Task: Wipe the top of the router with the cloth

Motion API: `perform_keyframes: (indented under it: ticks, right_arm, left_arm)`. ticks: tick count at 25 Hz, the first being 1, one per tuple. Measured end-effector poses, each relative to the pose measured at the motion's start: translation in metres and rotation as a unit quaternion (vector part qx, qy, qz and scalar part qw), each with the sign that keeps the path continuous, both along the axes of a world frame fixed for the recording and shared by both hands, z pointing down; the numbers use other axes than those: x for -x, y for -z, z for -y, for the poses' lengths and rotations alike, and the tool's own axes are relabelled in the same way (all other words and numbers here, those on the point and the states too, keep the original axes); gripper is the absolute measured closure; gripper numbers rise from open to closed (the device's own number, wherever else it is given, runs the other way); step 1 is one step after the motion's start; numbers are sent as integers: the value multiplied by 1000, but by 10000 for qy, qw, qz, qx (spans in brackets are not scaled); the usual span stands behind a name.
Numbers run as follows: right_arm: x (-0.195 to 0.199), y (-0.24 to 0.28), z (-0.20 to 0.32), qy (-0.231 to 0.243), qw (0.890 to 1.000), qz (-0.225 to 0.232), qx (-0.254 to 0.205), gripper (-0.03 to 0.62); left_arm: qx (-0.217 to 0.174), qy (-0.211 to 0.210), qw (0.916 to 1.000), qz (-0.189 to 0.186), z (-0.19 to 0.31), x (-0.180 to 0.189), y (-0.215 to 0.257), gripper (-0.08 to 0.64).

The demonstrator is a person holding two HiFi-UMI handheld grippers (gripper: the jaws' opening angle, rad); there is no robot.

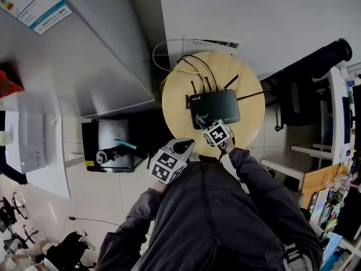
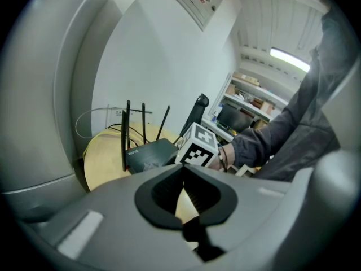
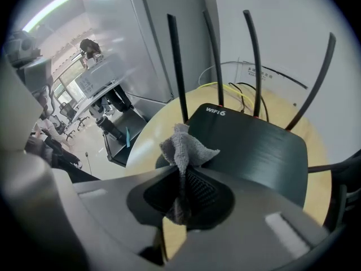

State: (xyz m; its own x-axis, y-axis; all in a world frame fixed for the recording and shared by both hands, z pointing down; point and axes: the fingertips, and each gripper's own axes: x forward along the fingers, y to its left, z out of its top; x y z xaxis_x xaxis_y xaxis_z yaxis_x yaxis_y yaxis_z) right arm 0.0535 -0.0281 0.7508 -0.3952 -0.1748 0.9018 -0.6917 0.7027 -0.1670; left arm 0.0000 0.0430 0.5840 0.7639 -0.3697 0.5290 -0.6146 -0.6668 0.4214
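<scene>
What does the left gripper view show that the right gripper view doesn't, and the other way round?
Only the left gripper view: the left gripper with its fingers shut on nothing, a marker cube and the person's sleeve.

Only the right gripper view: the right gripper with its fingers shut on a grey cloth, held at the near edge of the black router.

Both: that router, its upright antennas and the round wooden table.

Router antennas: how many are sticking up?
4 antennas: one at the router's left corner, two along its back edge, one leaning at the right. A fifth lies sideways at the far right; more may be hidden.
</scene>
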Motion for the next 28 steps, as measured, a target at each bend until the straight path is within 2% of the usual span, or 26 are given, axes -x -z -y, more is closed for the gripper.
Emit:
perform_keyframes:
  ticks: [21,28]
  right_arm:
    - [-155,-1,31,-1061,9935,-373,-154,565]
    - [-184,0,35,-968,9939,-467,-257,565]
  left_arm:
    - [33,-196,9998,-29,17,-47,0,560]
    - [47,-214,9998,6,20,-68,-1,560]
